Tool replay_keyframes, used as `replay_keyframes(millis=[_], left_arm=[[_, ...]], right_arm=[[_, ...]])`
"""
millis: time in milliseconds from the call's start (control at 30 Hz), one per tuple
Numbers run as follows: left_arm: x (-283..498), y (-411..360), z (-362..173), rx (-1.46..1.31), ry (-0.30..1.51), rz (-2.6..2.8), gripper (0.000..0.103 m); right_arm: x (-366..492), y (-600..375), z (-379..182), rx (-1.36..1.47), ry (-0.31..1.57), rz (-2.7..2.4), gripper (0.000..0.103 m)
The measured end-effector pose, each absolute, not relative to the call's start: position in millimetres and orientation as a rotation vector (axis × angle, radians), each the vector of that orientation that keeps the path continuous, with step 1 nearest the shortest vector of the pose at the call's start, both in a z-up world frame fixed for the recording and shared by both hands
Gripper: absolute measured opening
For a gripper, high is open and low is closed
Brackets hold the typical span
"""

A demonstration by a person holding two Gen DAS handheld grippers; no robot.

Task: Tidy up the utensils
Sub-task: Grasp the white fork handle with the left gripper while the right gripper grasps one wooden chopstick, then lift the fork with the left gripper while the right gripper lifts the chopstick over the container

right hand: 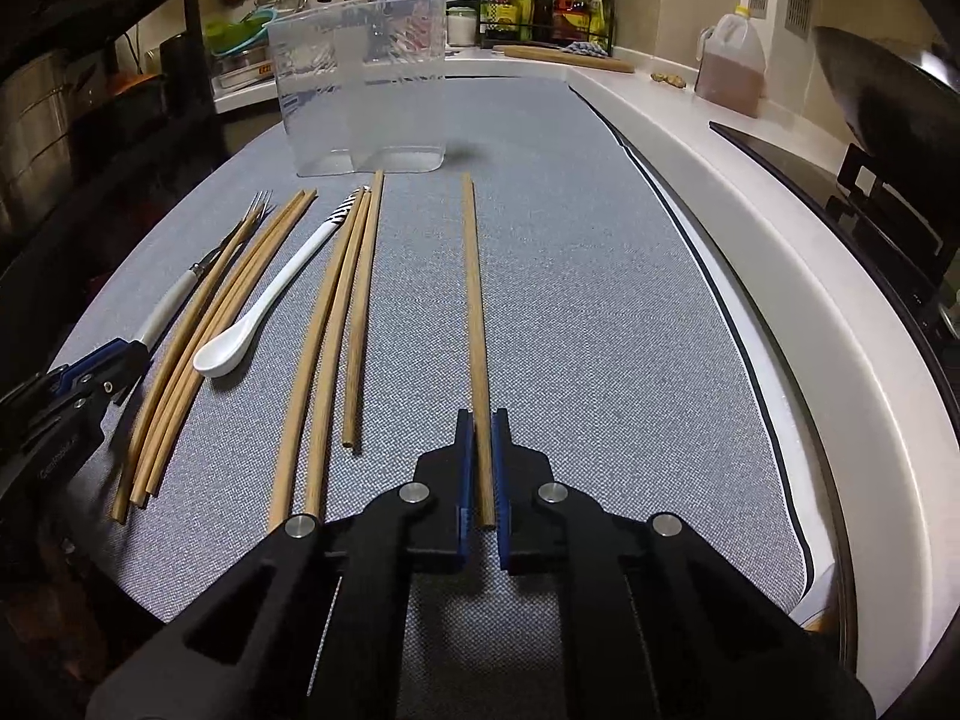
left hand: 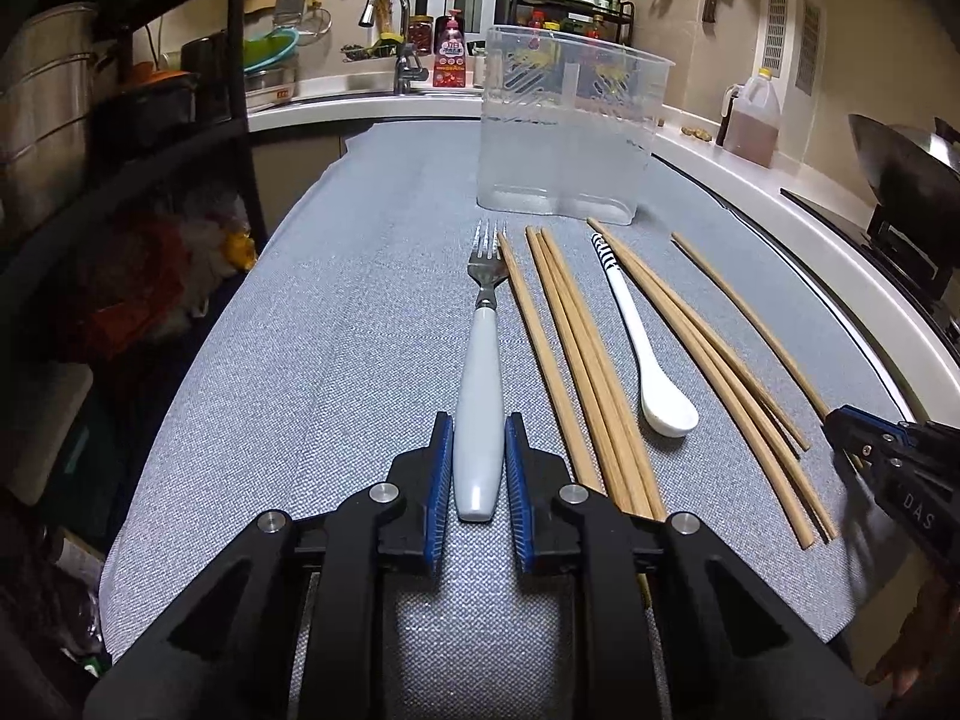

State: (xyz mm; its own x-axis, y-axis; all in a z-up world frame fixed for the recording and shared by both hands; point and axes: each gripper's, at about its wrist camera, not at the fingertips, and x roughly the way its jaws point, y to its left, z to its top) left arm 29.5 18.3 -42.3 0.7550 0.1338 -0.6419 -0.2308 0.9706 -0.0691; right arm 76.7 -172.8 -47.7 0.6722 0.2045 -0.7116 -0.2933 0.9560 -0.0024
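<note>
My left gripper [left hand: 478, 429] is shut on the white handle of a fork [left hand: 480, 378] lying on the grey mat, tines pointing at the clear plastic utensil holder [left hand: 570, 120]. My right gripper [right hand: 482, 426] is shut on the near end of a single wooden chopstick [right hand: 474, 300] lying apart at the right. Several more chopsticks [left hand: 576, 348] and a white ceramic spoon [left hand: 648, 372] with a striped handle lie between them. The holder [right hand: 366, 84] looks empty. The right gripper also shows in the left wrist view [left hand: 840, 426], and the left gripper in the right wrist view [right hand: 129, 354].
The grey mat [right hand: 600, 300] covers a white counter [right hand: 780, 276]. An oil jug [right hand: 732, 66], a wok [right hand: 900, 96] on a stove, a spice rack [right hand: 540, 0] and a sink faucet [left hand: 390, 30] stand behind and to the right. A dark shelf [left hand: 120, 120] stands at the left.
</note>
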Motion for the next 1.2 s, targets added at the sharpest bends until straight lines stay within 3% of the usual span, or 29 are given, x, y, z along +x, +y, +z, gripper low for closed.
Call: replay_keyframes(millis=[1200], left_arm=[[35.5, 13.1, -42.8, -0.093, 0.690, 0.216, 0.018]], right_arm=[[74.3, -167.1, -45.8, -0.141, 0.793, 0.314, 0.005]])
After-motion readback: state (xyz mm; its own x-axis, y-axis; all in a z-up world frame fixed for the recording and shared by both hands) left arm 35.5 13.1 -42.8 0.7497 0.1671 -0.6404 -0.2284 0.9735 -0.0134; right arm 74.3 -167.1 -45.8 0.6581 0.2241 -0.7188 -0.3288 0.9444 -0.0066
